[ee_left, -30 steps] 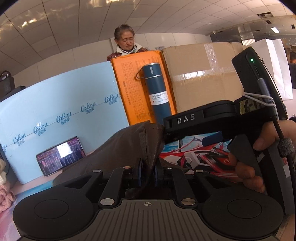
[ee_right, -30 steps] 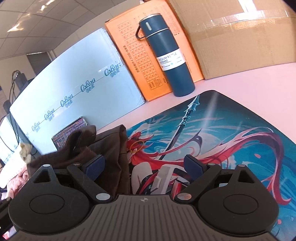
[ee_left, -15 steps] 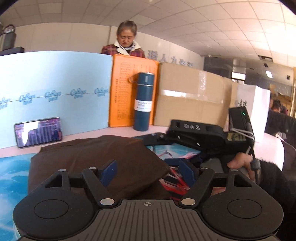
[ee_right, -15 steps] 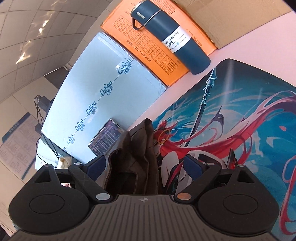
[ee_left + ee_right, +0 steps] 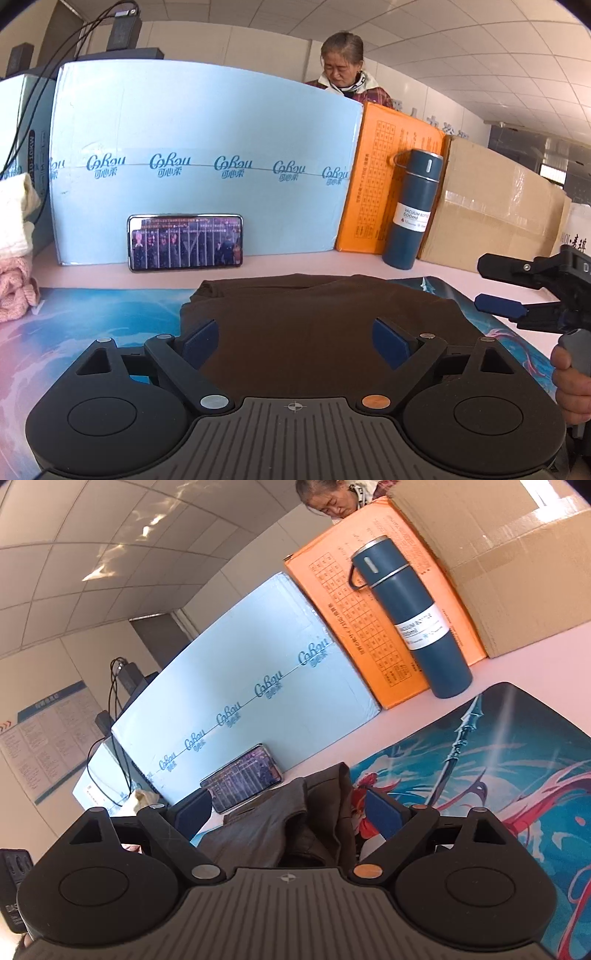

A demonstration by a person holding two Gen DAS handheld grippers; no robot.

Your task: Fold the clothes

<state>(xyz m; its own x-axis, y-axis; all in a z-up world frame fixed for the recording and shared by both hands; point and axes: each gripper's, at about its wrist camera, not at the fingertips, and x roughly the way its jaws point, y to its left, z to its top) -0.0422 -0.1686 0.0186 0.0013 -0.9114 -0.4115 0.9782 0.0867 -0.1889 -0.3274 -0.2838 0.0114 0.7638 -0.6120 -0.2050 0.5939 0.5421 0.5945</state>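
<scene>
A dark brown garment [image 5: 317, 325] lies folded in a flat stack on the printed desk mat [image 5: 92, 321]. My left gripper [image 5: 295, 341] hovers just in front of it, open and empty, its blue pads wide apart. The right gripper [image 5: 517, 295] shows at the right edge of the left wrist view, jaws apart. In the right wrist view the right gripper [image 5: 291, 810] is open and empty, and the garment [image 5: 295, 823] lies between its fingers, seen from its end on the mat [image 5: 498, 775].
A phone [image 5: 184, 242] leans on a light blue box [image 5: 207, 166] at the back. An orange box [image 5: 391, 177], a blue vacuum bottle [image 5: 413, 210] and a cardboard box [image 5: 495, 210] stand behind. Pink and white knitwear [image 5: 14, 266] sits far left. A person stands behind the boxes.
My left gripper let go of the brown cloth and opened, then drew back left. The garment now lies flat and folded. The right gripper stayed open and tilted.
</scene>
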